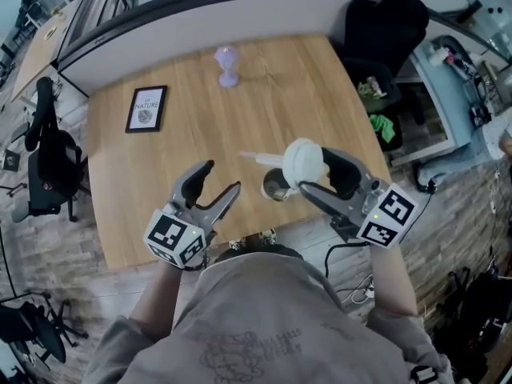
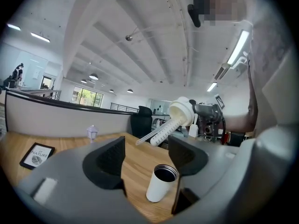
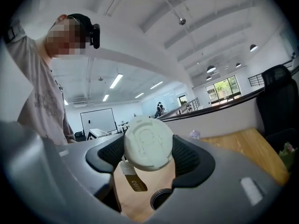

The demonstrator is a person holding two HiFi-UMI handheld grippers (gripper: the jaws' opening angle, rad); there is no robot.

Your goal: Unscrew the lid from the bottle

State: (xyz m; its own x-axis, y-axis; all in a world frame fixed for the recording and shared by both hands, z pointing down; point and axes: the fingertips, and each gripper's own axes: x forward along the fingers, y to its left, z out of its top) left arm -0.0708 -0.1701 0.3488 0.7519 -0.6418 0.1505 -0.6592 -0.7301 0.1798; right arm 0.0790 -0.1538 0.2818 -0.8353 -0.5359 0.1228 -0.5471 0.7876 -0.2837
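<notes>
Step in hand: as I judge it, the lid is already off the bottle and is being carried clear of it.
Right gripper (image 1: 314, 174): clamped on the white lid (image 3: 148, 143), with a pad on each side of its rim.
Under the lid: a long white strainer tube (image 2: 161, 132) sticks out from it, slanting over the tabletop (image 1: 184, 158) towards the left edge. Its tip is out of the bottle's mouth.
Left gripper (image 1: 222, 177): jaws apart and nothing in them. It hangs over the near edge, left of the bottle and not touching it.
Bottle (image 2: 160, 184): white and upright with its mouth open. It stands close to the near edge, a little right of the middle, just below the raised lid, and nothing holds it.
Doing it well: keep the squeeze on the rim even so the round lid doesn't twist out. Since the bottle stands free, I'd carry the lid sideways rather than down, so the tube can't tip it over. The idle left gripper could steady the bottle.
Setting down: the bare wood left of the bottle looks like the safest spot, with the lid laid so the tube rests flat.
Framed picture (image 1: 146, 108): near the left edge, it reads "NATURE"; the smaller line above that is too small to read.
Tag (image 3: 133, 178): it hangs below the lid and shows "COFFE"; the rest is hidden.
Bottle label: none that I can see.
Gripper cubes: only black-and-white square markers, no words.
</notes>
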